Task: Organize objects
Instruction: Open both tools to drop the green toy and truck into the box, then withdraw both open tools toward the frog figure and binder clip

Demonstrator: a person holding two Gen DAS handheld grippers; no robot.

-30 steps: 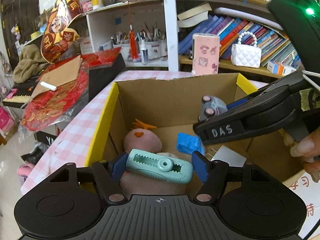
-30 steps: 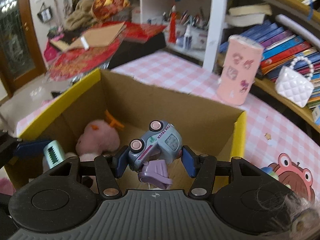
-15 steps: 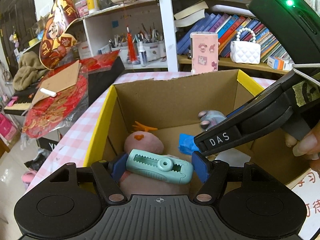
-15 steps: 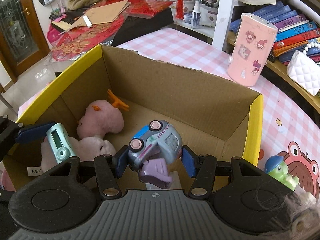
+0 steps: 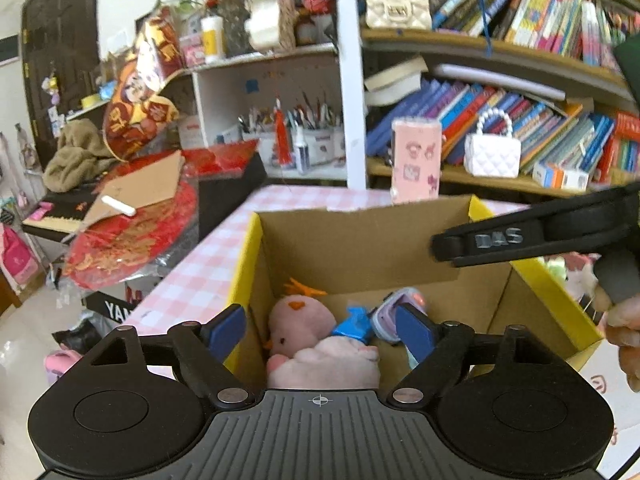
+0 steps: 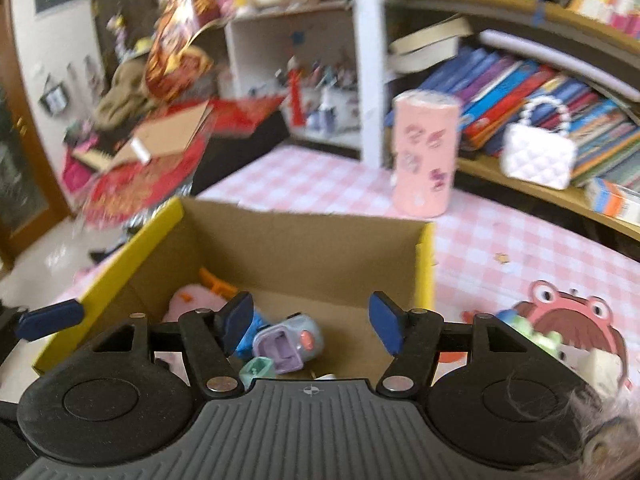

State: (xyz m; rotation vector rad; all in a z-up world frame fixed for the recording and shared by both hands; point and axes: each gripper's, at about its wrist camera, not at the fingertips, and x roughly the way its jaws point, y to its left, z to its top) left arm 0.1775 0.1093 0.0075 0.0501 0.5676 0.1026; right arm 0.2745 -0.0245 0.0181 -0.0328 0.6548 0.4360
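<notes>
A yellow-rimmed cardboard box [image 5: 362, 240] stands on the pink checked table. Inside lie pink plush toys [image 5: 304, 320], a blue piece [image 5: 354, 322] and the grey-purple toy car [image 5: 394, 312]. My left gripper [image 5: 320, 326] is open and empty over the box's near left corner. My right gripper [image 6: 312, 318] is open and empty above the box [image 6: 304, 236]. In the right wrist view the toy car [image 6: 290, 340] lies on the box floor beside the teal clip [image 6: 258, 372] and a pink plush [image 6: 192, 304].
A pink cylinder tin [image 6: 424, 152] stands behind the box. A frog-print mat [image 6: 560, 316] with small toys lies to the right. Shelves with books and a white handbag [image 6: 536, 152] are behind. A red and black pile [image 5: 132, 220] lies at the left.
Both grippers have opened. The teal clip left my left gripper and the toy car left my right gripper; both now lie in the box. Both grippers have risen and drawn back.
</notes>
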